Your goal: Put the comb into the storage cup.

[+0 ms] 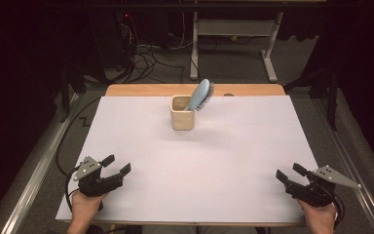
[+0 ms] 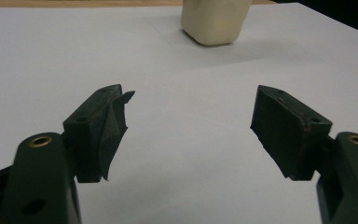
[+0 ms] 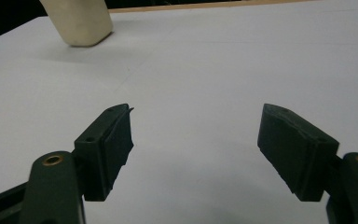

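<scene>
Beige cup (image 1: 182, 119) holds a blue hairbrush (image 1: 200, 94); any lettering seems unreadable; left tool (image 1: 119, 165) and right tool (image 1: 289, 173) gape empty.

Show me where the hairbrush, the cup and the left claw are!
hairbrush (image 1: 200, 94): high view, on the blue back of its head.
cup (image 1: 181, 119): high view, on its front wall.
left claw (image 1: 119, 165): high view, midway between its open fingertips.

One cup (image 1: 182, 119), one hairbrush (image 1: 200, 95), two claws.
</scene>
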Motion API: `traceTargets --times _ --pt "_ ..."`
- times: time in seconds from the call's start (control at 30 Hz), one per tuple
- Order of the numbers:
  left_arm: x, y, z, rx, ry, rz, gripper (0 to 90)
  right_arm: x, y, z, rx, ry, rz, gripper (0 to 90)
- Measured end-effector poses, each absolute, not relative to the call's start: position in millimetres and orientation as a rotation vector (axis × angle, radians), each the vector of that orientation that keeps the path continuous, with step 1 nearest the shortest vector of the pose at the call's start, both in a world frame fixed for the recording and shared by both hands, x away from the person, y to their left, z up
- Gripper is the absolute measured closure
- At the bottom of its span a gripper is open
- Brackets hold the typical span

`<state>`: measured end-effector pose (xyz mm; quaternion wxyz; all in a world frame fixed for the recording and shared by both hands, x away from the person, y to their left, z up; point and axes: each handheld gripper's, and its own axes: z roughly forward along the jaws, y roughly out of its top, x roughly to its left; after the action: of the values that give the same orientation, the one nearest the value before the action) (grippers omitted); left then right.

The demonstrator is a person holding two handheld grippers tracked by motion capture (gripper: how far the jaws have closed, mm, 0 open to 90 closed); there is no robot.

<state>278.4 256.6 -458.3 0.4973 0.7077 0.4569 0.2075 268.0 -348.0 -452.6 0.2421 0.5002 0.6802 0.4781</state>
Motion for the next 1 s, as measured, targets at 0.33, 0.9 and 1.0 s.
traceTargets --times 0.33,0.9,1.0 --pt "278.6 256.5 -458.5 1.716 1.105 0.496 27.0 266.9 -350.2 -456.6 1.372 1.85 1.301 25.9" --pt "279.3 256.2 -460.0 1.73 1.111 0.481 27.1 264.3 -352.3 -462.9 1.374 1.842 1.289 24.8" --pt "278.6 256.5 -460.2 1.729 1.113 0.48 27.2 262.8 -351.9 -462.7 1.36 1.842 1.283 24.7"
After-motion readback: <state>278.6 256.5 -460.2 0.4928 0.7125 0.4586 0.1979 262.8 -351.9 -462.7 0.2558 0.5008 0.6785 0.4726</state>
